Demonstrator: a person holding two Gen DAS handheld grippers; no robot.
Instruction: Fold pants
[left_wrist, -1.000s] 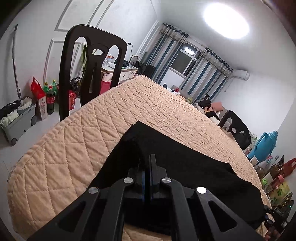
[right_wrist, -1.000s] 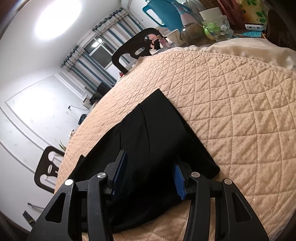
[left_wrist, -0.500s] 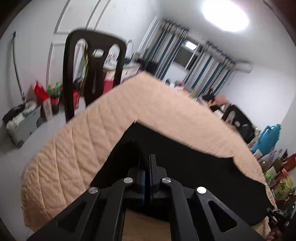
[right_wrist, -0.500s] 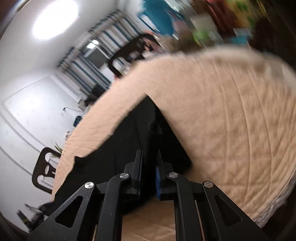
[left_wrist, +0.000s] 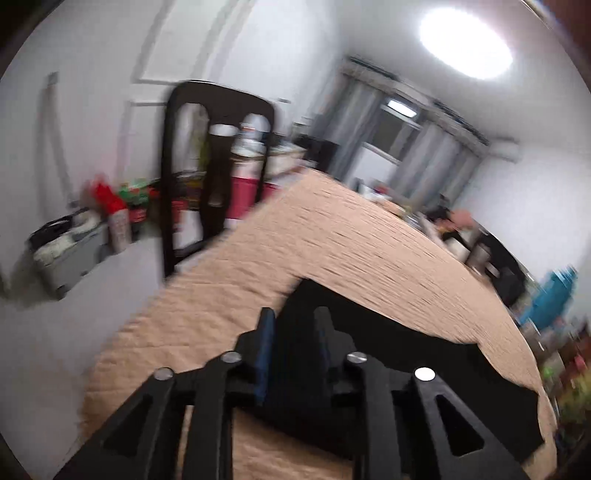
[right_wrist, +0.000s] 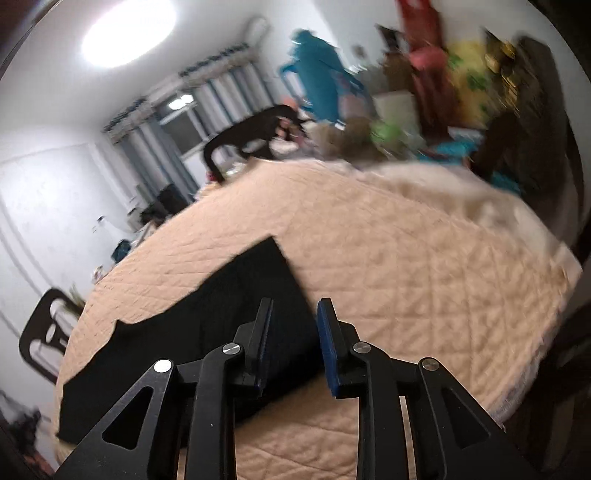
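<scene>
black pants lie flat on the quilt, both grippers just let go

the pants lie spread on the quilted peach cover, a long dark strip running across its near side. they look like soft, thin cloth: light, limp, likely to sag and drag when lifted by one point, and unlikely to slip much on the padded quilt. a fold should go best with a pinch at each end of one edge, so the cloth rises as one sheet; a corner or hem gives the cleanest bite.

the left gripper has its jaws a narrow gap apart, having just been opening; the dark cloth shows between and beneath them, and the pads do not seem to press on it. the right gripper also stands narrowly parted, its jaws just opened again, hanging over the near right edge of the pants with nothing pinched.

the cover is stitched in diamonds, soft and slightly springy by the look of it, so a gripper can press in to get under an edge. around it: a black chair on the left side, another chair at the far side, striped curtains by a window, a round ceiling light, and a blurred clutter of bottles and boxes.
</scene>
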